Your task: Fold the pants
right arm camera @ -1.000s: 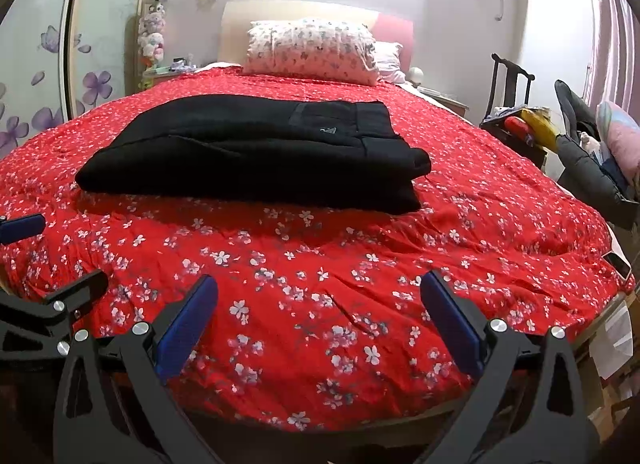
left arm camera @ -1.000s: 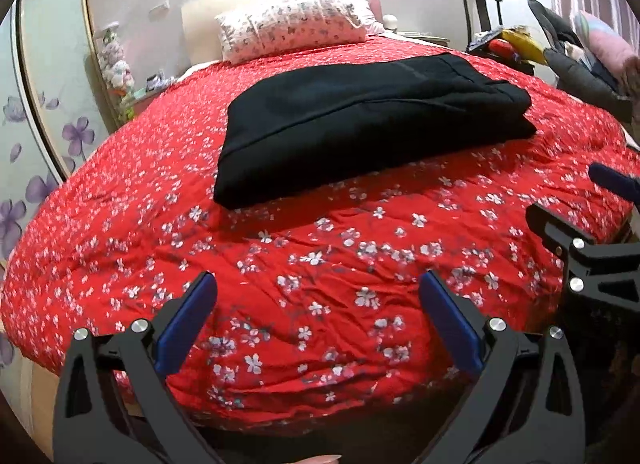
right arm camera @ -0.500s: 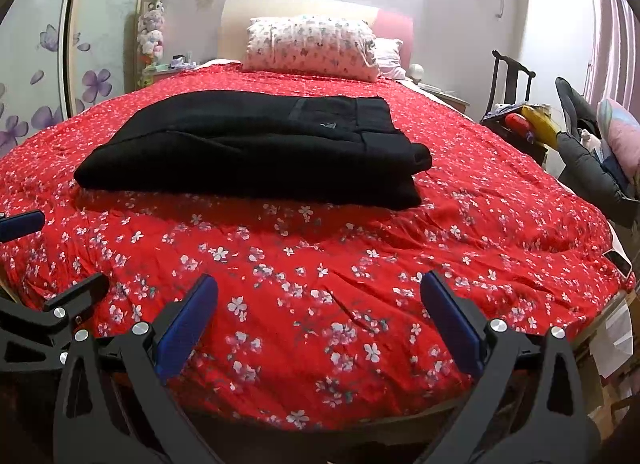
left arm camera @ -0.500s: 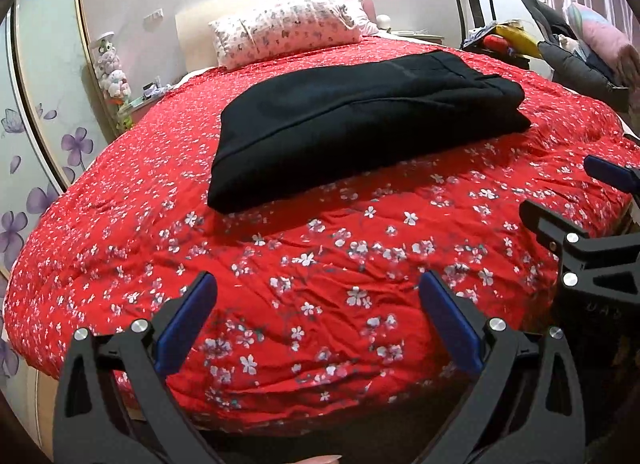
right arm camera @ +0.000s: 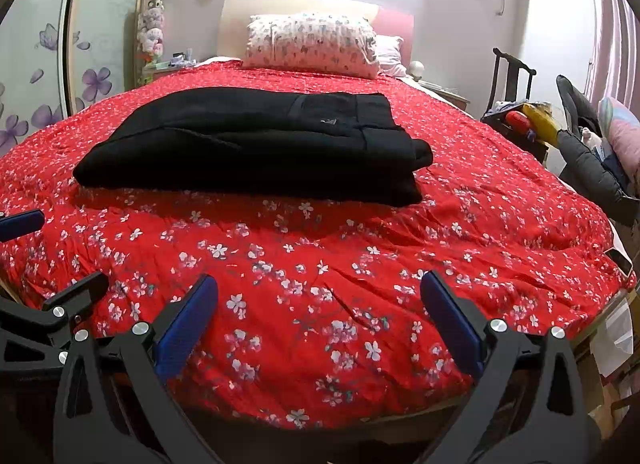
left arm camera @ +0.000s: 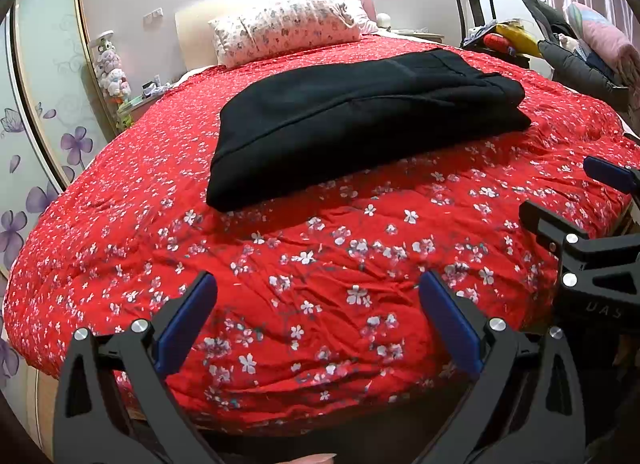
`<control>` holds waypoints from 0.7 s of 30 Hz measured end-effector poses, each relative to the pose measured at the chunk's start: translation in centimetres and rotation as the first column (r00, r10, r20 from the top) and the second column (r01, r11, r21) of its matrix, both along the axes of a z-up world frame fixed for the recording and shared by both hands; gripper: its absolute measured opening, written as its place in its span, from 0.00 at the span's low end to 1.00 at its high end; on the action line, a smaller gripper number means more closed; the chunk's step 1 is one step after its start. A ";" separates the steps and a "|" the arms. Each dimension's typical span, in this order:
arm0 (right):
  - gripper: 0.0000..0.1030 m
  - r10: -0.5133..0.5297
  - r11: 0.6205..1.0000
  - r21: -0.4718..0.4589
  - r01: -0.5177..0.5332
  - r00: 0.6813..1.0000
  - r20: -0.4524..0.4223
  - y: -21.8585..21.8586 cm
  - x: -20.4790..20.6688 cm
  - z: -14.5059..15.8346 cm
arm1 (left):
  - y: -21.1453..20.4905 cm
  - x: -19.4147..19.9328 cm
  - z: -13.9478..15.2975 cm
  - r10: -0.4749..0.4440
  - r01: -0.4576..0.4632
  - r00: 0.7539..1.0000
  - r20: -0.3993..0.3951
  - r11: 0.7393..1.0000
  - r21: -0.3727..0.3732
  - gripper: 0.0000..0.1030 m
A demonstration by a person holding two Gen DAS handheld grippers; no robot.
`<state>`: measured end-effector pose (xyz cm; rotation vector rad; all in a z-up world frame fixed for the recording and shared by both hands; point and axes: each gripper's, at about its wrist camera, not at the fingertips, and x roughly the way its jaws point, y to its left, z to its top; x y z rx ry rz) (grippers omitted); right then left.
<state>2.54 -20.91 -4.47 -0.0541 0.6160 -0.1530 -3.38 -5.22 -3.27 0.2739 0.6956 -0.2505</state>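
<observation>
Fingers of the left gripper (left arm camera: 318, 316) stand spread wide at the foot of the bed, blue pads facing each other with nothing between them, hovering over the near edge of the red floral bedspread (left arm camera: 320, 264). Just to its right, the right gripper (right arm camera: 318, 316) is spread the same way and also empty; each gripper shows at the edge of the other's view, side by side and apart.

Beyond the fingers lies a bare stretch of bedspread, wrinkled and dotted with white blossoms. Further up, near the middle of the bed, the black pants (right arm camera: 256, 143) lie folded into a long, flat stack of layers, running crosswise, with a small pale label showing on the top layer toward the right end. Neither gripper touches them; they lie well apart from both.

Past the pants, a patterned pillow (right arm camera: 312, 43) leans against the cream and pink headboard (right arm camera: 248, 15). At the left, a sliding door with purple flowers (right arm camera: 60, 75) lines the wall, with plush toys (right arm camera: 151, 33) stacked in the corner. At the right, a dark chair (right arm camera: 512, 79) stands piled with clothing and colourful items.
</observation>
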 end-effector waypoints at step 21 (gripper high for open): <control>0.99 0.002 1.000 0.001 -0.002 1.000 -0.002 -0.3 0.1 0.0 | 0.1 0.0 -0.2 0.000 0.000 1.000 -0.005 1.000 -0.003 0.98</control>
